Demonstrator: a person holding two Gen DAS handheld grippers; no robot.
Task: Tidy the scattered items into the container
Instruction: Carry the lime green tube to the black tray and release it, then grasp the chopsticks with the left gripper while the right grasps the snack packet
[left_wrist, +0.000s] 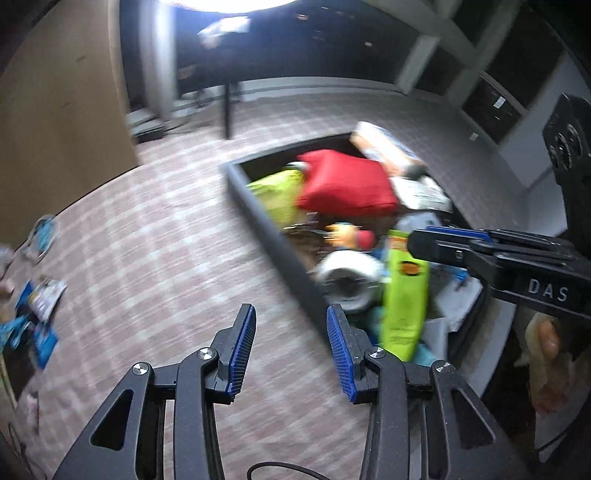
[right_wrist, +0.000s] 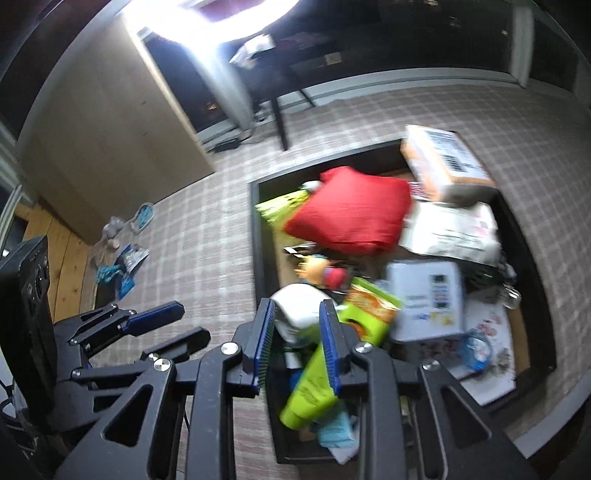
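Note:
A dark shallow container (left_wrist: 258, 214) (right_wrist: 258, 258) sits on the checked carpet, piled with a red cushion (left_wrist: 345, 184) (right_wrist: 351, 210), cardboard boxes (right_wrist: 443, 162), a doll (right_wrist: 321, 271), a white roll (left_wrist: 347, 280) (right_wrist: 299, 314) and a lime-green packet (left_wrist: 404, 295) (right_wrist: 314, 387). My right gripper (right_wrist: 297, 304) (left_wrist: 419, 240) hovers over the container's near end, open; the white roll shows below the gap and the green packet lies slanted under its right finger. My left gripper (left_wrist: 291, 310) (right_wrist: 195, 326) is open over bare carpet beside the container's left wall, with nothing between its pads.
Scattered blue packets (left_wrist: 37, 314) (right_wrist: 125, 273) and a blue-white ring (left_wrist: 44, 232) (right_wrist: 144, 218) lie on the carpet at far left, near a tan cabinet (left_wrist: 55, 110). A table leg (left_wrist: 227, 110) stands behind. A hand (left_wrist: 546, 350) holds the right gripper.

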